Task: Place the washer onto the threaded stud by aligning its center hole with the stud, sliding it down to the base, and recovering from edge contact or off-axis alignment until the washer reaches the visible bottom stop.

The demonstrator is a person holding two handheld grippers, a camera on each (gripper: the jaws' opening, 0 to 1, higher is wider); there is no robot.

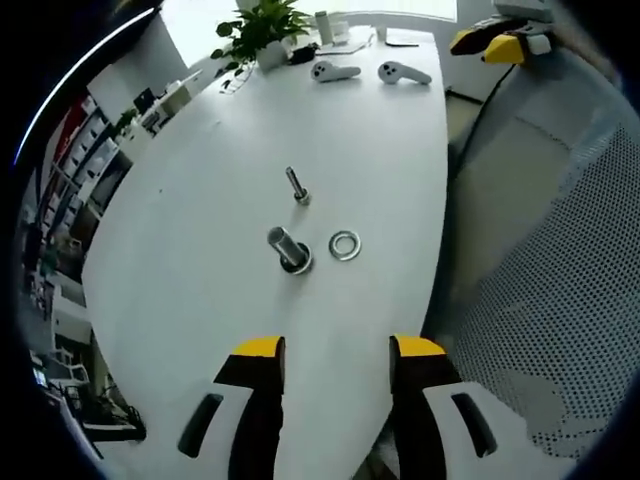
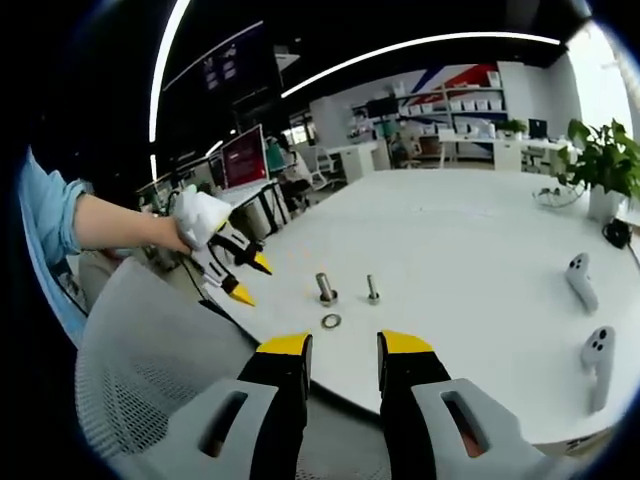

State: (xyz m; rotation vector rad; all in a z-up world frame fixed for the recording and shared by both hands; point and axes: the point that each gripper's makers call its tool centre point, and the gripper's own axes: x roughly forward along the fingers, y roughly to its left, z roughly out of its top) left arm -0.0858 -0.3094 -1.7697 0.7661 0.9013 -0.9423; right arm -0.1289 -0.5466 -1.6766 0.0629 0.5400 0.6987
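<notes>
While the washer (image 1: 344,244) lies flat on the white table (image 1: 200,250), it sits just beside the larger threaded stud (image 1: 288,248), apart from it and not threaded over it; in the right gripper view the same washer (image 2: 331,321) rests nearer the table's near edge than the stud (image 2: 325,287). A second, thinner bolt (image 1: 297,186) stands upright a little farther in from that edge, near the stud but not touching it. The left gripper (image 1: 335,350) hangs over the near edge of the table with its yellow-tipped jaws set wide apart and nothing between them. The right gripper (image 2: 345,345) is off the table, its jaws separated by a narrow gap, also empty. In the right gripper view, the left gripper (image 2: 243,276) is held by a hand (image 2: 195,222) at the table's edge, above a white mesh chair back (image 2: 140,350). Toward the far end of the table stand a potted plant (image 1: 262,30) and two white handheld controllers (image 1: 335,71), well apart from the stud and washer.
</notes>
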